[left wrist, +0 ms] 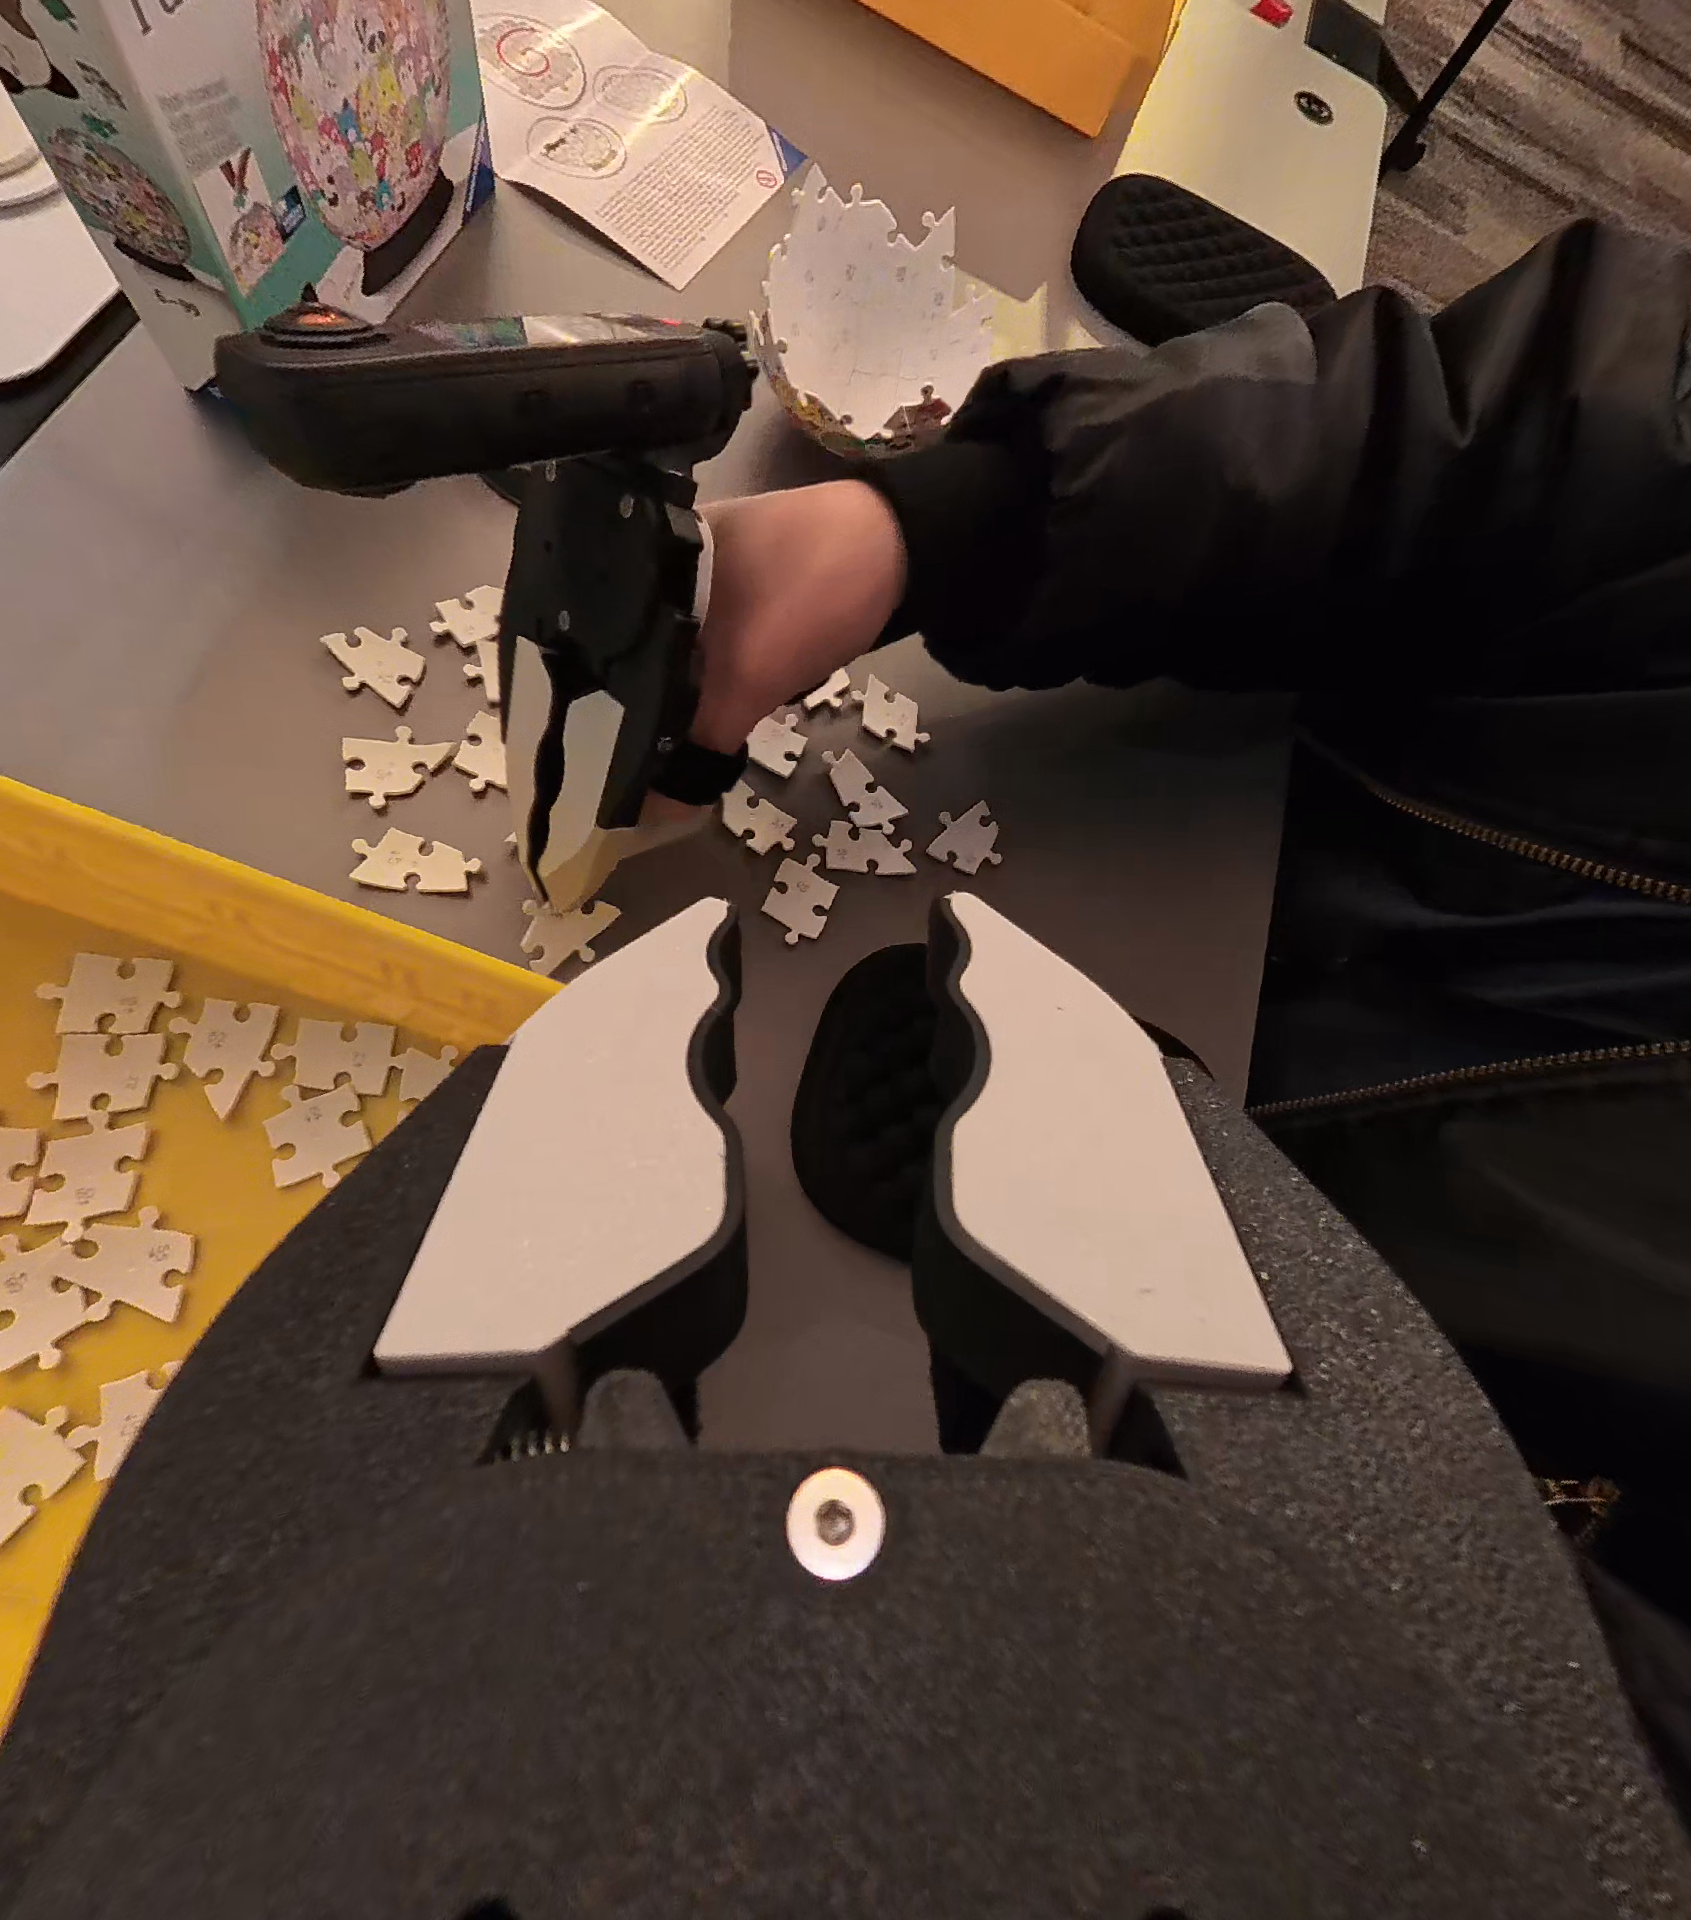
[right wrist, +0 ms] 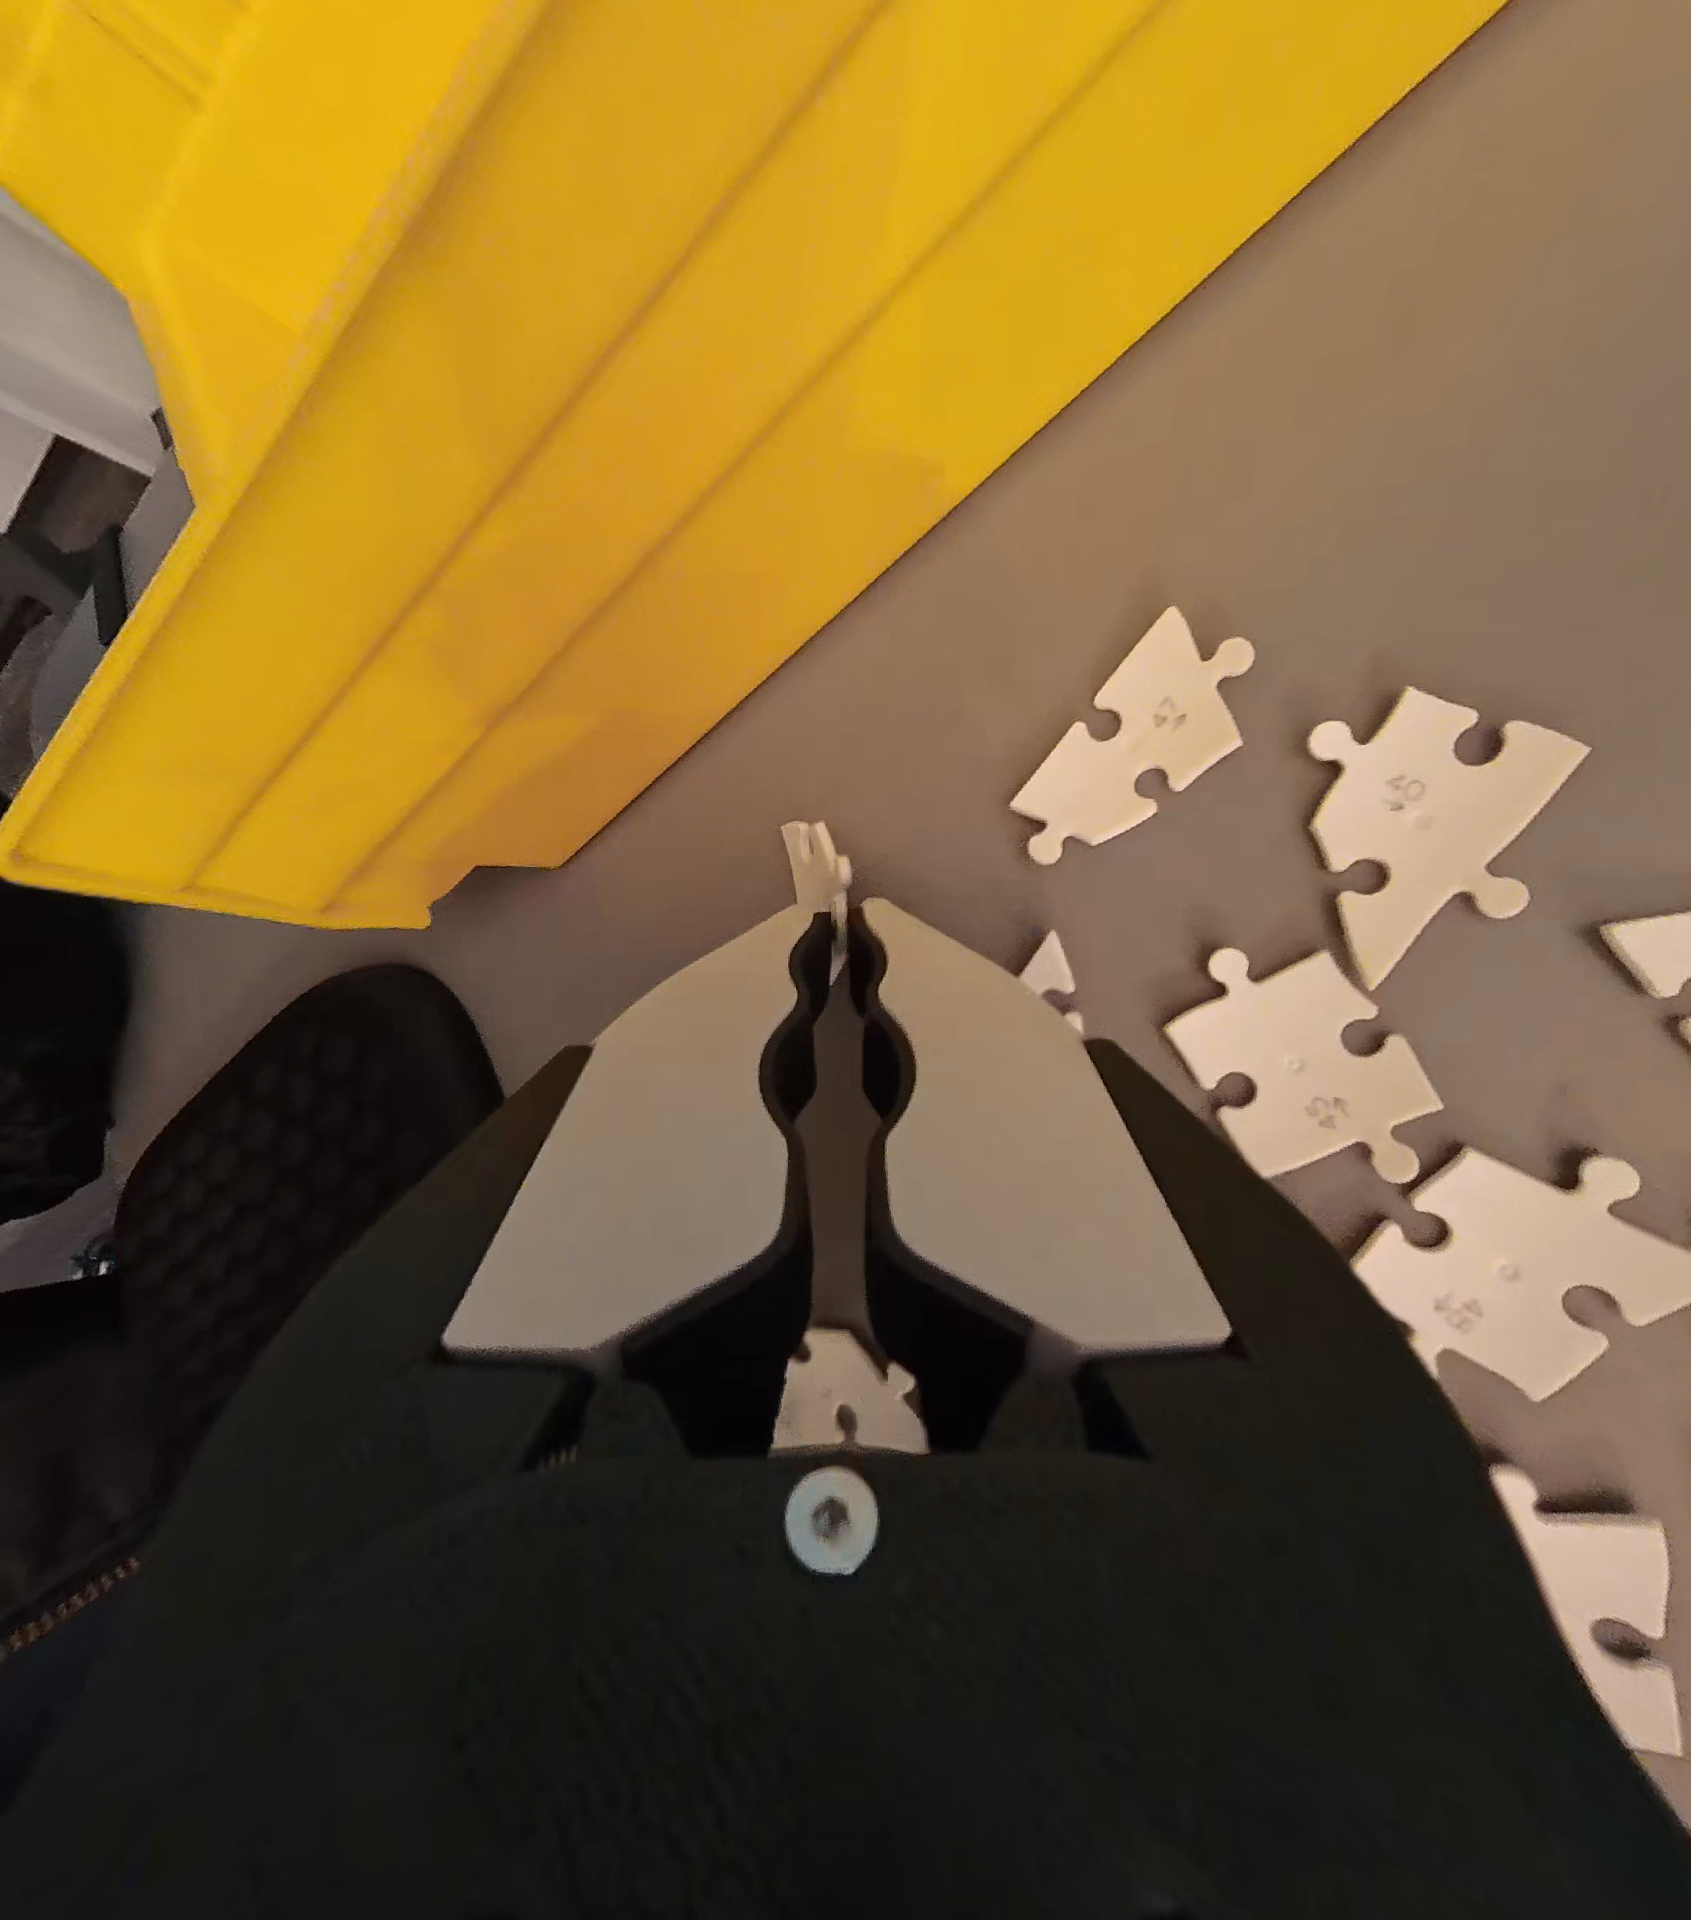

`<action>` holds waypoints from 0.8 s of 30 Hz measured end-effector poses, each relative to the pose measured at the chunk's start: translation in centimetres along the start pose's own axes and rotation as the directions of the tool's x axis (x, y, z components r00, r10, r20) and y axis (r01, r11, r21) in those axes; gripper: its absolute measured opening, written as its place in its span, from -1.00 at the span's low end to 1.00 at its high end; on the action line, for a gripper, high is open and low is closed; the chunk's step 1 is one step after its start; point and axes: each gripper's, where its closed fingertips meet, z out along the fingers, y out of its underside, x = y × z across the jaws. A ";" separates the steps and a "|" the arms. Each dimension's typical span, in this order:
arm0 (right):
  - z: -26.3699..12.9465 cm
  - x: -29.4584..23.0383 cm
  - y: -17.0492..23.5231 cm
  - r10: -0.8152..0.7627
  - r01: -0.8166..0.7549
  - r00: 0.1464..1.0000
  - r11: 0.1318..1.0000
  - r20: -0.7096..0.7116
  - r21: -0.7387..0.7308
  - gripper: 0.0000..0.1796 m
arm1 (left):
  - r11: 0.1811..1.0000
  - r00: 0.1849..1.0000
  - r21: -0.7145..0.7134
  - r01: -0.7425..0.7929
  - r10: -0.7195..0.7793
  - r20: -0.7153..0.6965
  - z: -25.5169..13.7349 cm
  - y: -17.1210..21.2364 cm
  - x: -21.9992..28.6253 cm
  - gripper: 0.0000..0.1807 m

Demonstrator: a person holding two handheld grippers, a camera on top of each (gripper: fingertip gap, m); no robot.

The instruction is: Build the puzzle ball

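The half-built puzzle ball (left wrist: pixel 862 322), a white-lined open shell, lies on the grey table (left wrist: pixel 145 561) at the back. Several loose white puzzle pieces (left wrist: pixel 862 821) lie face down in the middle, and they also show in the right wrist view (right wrist: pixel 1308 1060). My right gripper (right wrist: pixel 846 920) is shut on the edge of one puzzle piece (right wrist: pixel 817 868) and points down, low over the table beside the yellow bin. It also shows in the left wrist view (left wrist: pixel 550 888) with that piece (left wrist: pixel 566 930) at its tip. My left gripper (left wrist: pixel 836 920) is open and empty, hovering just in front of the pieces.
A yellow bin (left wrist: pixel 197 904) holding several more pieces (left wrist: pixel 93 1174) stands at the left, its outer wall (right wrist: pixel 560 468) close to my right gripper. The puzzle box (left wrist: pixel 249 156) and a leaflet (left wrist: pixel 633 135) lie at the back. A black textured pad (left wrist: pixel 867 1101) sits below my left gripper. Left tips to right tips: about 20 cm. About 30 cm separates my right fingertips from the half-built puzzle ball (left wrist: pixel 862 322).
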 end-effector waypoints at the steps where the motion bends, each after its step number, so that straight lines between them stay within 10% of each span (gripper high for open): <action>1: 0.1 0.0 0.0 -0.008 0.008 1.000 1.000 -0.002 -0.002 -0.94 | 1.000 1.000 0.000 0.003 -0.003 0.003 0.0 0.0 -0.1 -0.63; 12: -6.0 -2.7 -2.8 -0.211 0.252 0.959 0.941 -0.190 0.225 -0.83 | 0.998 0.991 0.012 0.054 -0.055 0.123 -1.5 0.8 -2.5 -0.64; 24: -9.7 -7.5 8.1 -0.451 0.535 0.843 0.761 -0.293 0.367 -0.76 | 0.968 0.864 -0.175 0.181 -0.072 0.498 -2.9 5.7 -10.3 -0.66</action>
